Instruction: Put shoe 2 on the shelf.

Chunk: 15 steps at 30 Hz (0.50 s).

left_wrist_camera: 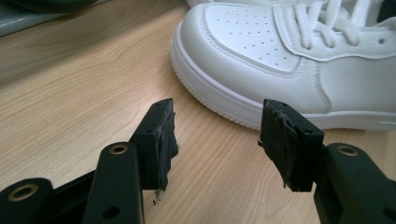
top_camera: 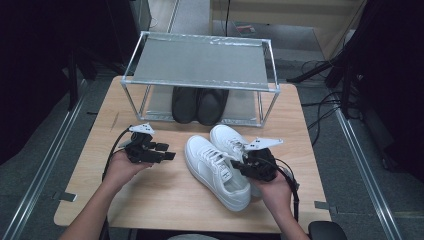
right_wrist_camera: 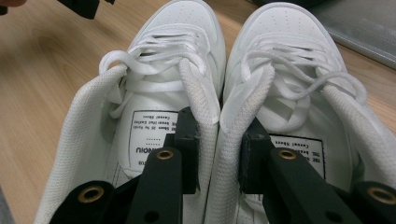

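Note:
Two white sneakers lie side by side on the wooden table [top_camera: 150,200], the left one [top_camera: 207,165] nearer me and the right one [top_camera: 225,136] behind it. My right gripper [top_camera: 236,167] reaches into them from the heel end. One jaw sits inside the left sneaker [right_wrist_camera: 182,32] and the other inside the right sneaker [right_wrist_camera: 285,37]. My right gripper [right_wrist_camera: 219,154] is shut on the two inner collar walls, pinched together. My left gripper [top_camera: 166,151] hovers open left of the sneakers. Its open jaws [left_wrist_camera: 217,140] hold nothing and point at the toe of a sneaker [left_wrist_camera: 261,51].
A metal two-tier shoe rack [top_camera: 200,62] stands at the far edge of the table, with a pair of black shoes [top_camera: 199,104] on its lower shelf. Bare wood lies in front of and to the left of the sneakers.

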Available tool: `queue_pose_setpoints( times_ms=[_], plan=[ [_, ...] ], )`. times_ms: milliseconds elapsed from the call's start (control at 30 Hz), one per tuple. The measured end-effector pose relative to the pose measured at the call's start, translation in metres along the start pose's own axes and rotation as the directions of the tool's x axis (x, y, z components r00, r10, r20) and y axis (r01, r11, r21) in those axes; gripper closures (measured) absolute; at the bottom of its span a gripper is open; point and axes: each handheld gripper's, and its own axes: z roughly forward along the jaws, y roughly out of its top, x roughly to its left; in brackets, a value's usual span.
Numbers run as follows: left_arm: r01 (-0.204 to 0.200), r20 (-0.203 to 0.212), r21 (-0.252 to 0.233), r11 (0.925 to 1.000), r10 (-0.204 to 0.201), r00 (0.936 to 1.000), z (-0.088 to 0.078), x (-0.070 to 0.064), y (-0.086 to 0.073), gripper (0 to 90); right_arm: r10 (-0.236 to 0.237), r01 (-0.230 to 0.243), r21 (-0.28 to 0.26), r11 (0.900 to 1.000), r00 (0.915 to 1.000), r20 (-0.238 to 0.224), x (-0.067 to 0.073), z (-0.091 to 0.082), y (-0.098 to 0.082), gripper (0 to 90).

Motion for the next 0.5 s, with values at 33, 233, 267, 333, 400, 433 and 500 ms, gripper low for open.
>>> queue_pose_setpoints(
  times_ms=[33,233,267,333,400,433,500],
  plan=[
    [0.006,-0.002,-0.004,1.0,-0.006,1.0,0.0,0.0,0.0,45.3,0.0,0.0,0.001,1.0,1.0,-0.005,0.0,-0.001,0.0,75.0],
    [0.006,-0.021,0.001,1.0,-0.006,0.9998,-0.004,0.004,-0.003,45.1,-0.031,0.031,0.002,1.0,0.9986,-0.043,0.001,-0.008,0.004,75.0],
    [0.013,-0.024,-0.004,0.9999,-0.013,0.9996,-0.005,0.005,-0.004,44.9,-0.034,0.034,0.0,0.999,0.9981,-0.051,0.001,-0.009,0.005,75.1],
    [0.018,-0.031,-0.007,0.9998,-0.018,0.9994,-0.007,0.007,-0.005,44.4,-0.04,0.04,-0.003,0.999,0.9966,-0.072,-0.001,-0.012,0.007,75.0],
    [0.023,-0.037,-0.014,0.9996,-0.023,0.9991,-0.009,0.009,-0.007,44.1,-0.051,0.051,-0.004,0.999,0.9946,-0.091,-0.002,-0.015,0.009,75.1],
    [0.022,-0.037,-0.017,0.9996,-0.023,0.9991,-0.01,0.01,-0.007,43.8,-0.066,0.066,-0.008,0.998,0.9928,-0.1,-0.003,-0.016,0.01,75.1],
    [0.024,-0.043,-0.021,0.9995,-0.025,0.9987,-0.011,0.01,-0.008,43.7,-0.088,0.088,-0.008,0.996,0.9893,-0.116,-0.004,-0.017,0.012,75.1]
  ],
)
